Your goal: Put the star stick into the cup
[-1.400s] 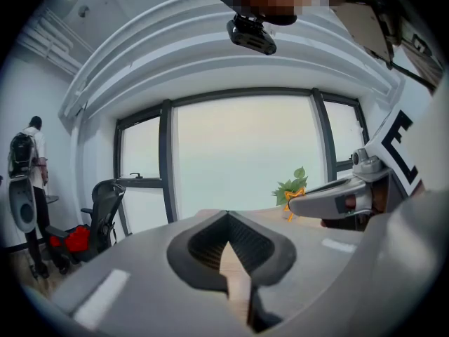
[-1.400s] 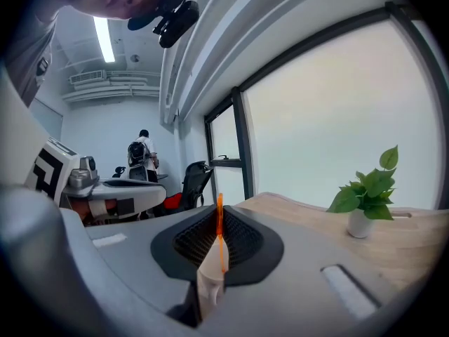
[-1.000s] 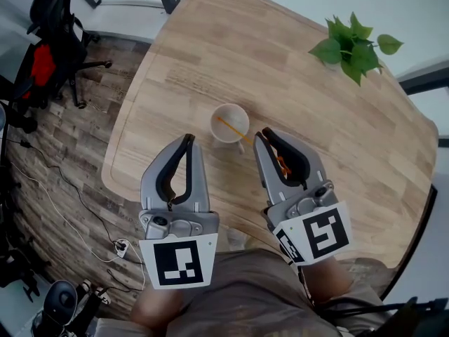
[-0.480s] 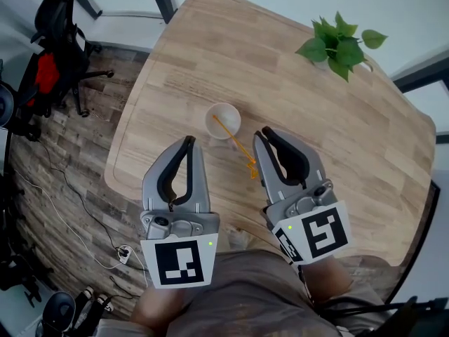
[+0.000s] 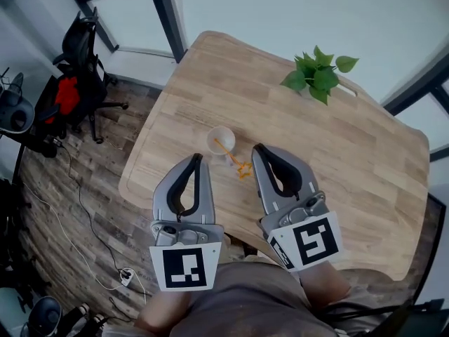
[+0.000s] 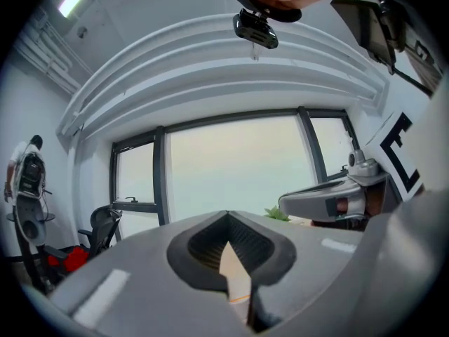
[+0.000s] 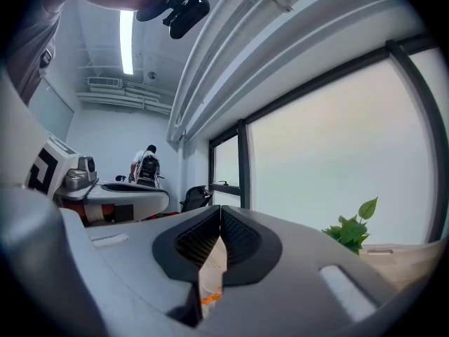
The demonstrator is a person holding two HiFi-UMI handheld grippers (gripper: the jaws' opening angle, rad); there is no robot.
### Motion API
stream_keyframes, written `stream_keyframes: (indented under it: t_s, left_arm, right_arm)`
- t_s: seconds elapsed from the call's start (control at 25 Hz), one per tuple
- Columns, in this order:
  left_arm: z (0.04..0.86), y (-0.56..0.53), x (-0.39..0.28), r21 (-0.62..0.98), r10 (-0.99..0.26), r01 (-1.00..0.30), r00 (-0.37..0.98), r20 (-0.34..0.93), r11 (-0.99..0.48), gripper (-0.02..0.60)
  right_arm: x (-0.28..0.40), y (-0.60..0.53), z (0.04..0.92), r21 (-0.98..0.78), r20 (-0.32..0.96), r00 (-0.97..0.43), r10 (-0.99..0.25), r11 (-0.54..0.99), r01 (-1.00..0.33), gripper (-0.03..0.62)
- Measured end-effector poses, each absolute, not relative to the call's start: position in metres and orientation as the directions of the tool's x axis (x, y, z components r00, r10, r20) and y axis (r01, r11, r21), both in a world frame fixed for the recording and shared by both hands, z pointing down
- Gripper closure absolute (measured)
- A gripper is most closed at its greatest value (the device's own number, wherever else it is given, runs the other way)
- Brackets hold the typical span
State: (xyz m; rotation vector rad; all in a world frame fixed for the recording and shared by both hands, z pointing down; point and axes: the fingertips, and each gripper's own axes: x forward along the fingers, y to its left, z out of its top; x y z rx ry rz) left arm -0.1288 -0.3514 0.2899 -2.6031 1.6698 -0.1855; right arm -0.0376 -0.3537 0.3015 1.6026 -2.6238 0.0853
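Leaning over the rim of the cup, the star stick has its plain end inside and its star end outside, down by the bench top. Cup sits toward the bench's left edge. Left gripper and right gripper are both clenched tip to tip, gripping nothing, on the near side of the cup. Star lies between their tips. Plant at far edge.

Star stick in cup on table (star end out), plant behind right
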Motion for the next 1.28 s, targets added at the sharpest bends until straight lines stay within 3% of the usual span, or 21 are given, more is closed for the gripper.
stream_keyframes:
  t_s: [0.6,1.28]
  left_arm:
    - [0.213,-0.320,-0.113,-0.184,-0.919,-0.914,0.382,-0.095,-0.361,0.581]
    - [0.211,-0.320,-0.110,-0.205,-0.921,-0.913,0.378,-0.092,-0.354,0.581]
  right_arm:
    - [-0.012,-0.327,0.228,0.088,-0.067,-0.441,-0.895,0.435,-0.896,0.568]
    - [-0.012,-0.326,0.226,0.086,-0.084,-0.452,-0.888,0.445,-0.891,0.568]
